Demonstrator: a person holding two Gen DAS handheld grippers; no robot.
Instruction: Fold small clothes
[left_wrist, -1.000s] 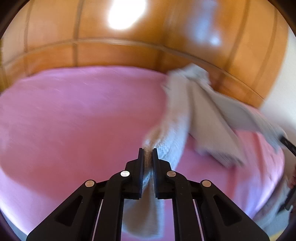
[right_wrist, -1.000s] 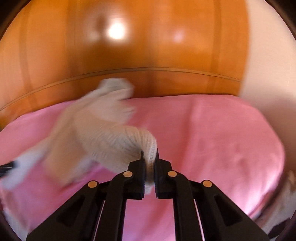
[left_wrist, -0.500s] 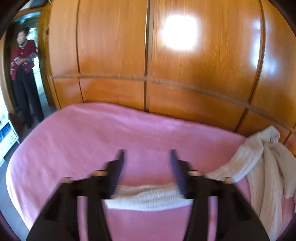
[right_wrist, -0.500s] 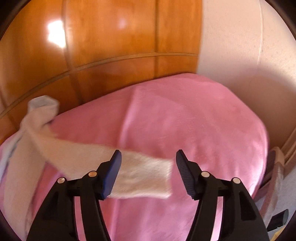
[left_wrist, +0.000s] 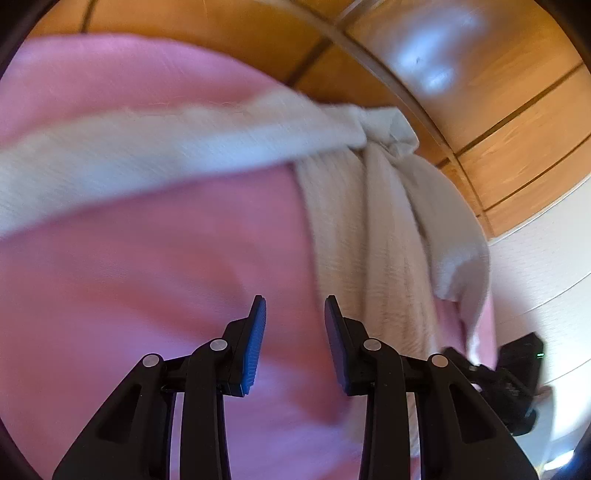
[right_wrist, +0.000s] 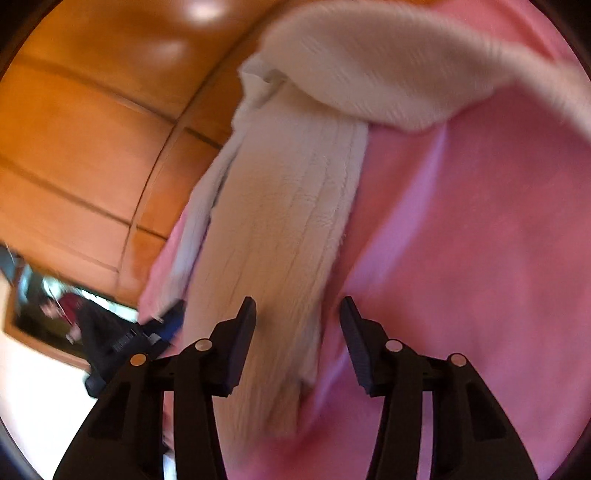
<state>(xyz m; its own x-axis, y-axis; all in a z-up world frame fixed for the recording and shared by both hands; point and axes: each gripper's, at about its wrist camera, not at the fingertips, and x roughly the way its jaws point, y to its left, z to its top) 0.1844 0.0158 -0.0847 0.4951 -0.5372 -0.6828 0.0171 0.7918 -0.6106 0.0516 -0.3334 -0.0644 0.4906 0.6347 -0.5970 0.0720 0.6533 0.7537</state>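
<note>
Knit garment (left_wrist: 373, 221) lies on the bed cover (left_wrist: 155, 295), near the cover's far edge, with the wooden wardrobe panels (left_wrist: 498, 122) directly behind it. In the left wrist view one limb runs leftward across the cover, the other toward the camera, right of the left gripper (left_wrist: 293, 314). In the right wrist view that near limb passes between the fingers of the right gripper (right_wrist: 297, 314), untouched.
</note>
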